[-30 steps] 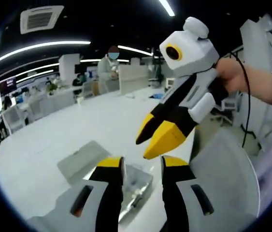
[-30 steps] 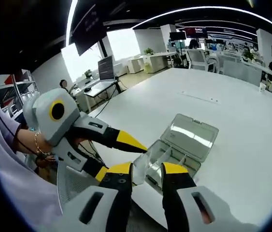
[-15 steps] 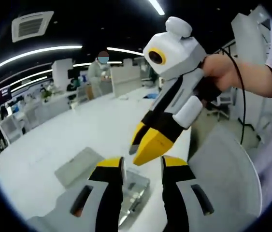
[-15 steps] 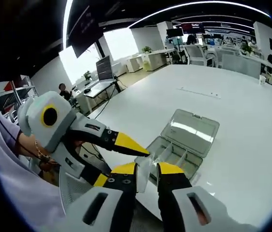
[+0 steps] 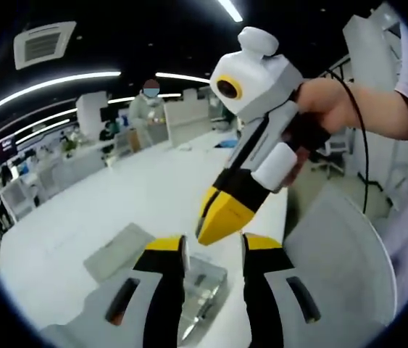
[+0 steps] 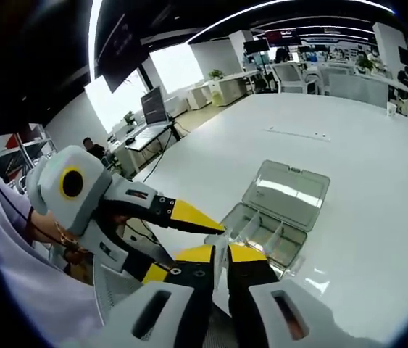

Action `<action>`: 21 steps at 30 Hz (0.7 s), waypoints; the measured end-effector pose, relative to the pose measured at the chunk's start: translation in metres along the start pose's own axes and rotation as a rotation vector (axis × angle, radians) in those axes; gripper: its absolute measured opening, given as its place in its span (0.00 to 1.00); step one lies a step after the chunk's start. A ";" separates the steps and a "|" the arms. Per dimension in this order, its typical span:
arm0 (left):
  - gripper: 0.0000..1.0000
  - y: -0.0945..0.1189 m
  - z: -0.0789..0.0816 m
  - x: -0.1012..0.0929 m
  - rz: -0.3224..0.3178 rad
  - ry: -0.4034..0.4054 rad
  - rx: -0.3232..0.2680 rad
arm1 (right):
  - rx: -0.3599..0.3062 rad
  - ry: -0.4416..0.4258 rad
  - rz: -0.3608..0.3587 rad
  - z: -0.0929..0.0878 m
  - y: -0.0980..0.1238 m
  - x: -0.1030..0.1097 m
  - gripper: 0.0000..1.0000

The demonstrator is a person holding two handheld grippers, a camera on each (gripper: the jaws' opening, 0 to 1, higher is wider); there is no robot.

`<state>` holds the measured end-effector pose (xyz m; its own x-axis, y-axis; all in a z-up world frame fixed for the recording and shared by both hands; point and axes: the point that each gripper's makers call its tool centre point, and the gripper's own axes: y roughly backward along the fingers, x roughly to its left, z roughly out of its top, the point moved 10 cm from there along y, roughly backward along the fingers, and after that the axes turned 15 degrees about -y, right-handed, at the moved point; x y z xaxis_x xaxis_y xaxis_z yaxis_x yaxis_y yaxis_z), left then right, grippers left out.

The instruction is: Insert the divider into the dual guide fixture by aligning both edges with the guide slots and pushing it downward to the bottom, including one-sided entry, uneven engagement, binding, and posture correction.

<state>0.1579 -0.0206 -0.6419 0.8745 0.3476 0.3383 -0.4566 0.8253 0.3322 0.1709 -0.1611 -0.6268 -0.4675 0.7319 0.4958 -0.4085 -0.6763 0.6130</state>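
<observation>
A clear plastic box [image 6: 267, 233] with inner slots sits near the table's edge, its lid [image 6: 288, 190] lying open behind it. My right gripper [image 6: 221, 254] is shut on a thin clear divider [image 6: 220, 242] held just above the box's near end. In the left gripper view the right gripper [image 5: 209, 229] points down from the upper right, jaws together, over the box [image 5: 205, 286]. My left gripper [image 5: 213, 245] stands open with nothing between its fingers, close beside the right one. Seen from the right gripper view, the left gripper [image 6: 183, 245] comes in from the left with jaws spread.
The white table [image 6: 367, 138] stretches far beyond the box; its near edge runs just under the grippers. A grey chair back [image 5: 338, 264] stands off the table's edge. A person [image 5: 149, 109] and desks fill the background. A hand [image 5: 327, 109] holds the right gripper.
The right gripper's jaws have drawn together onto the clear divider. In the left gripper view the right gripper has come lower and nearer over the box. The left gripper stays open.
</observation>
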 end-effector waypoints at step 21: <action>0.24 0.005 -0.012 0.002 -0.015 0.071 0.022 | 0.006 -0.077 0.048 -0.005 -0.007 0.003 0.00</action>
<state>0.1593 -0.0103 -0.6506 0.8903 0.3664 0.2703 -0.4460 0.8212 0.3560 0.1683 -0.1547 -0.6322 -0.4247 0.7029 0.5706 -0.3819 -0.7105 0.5911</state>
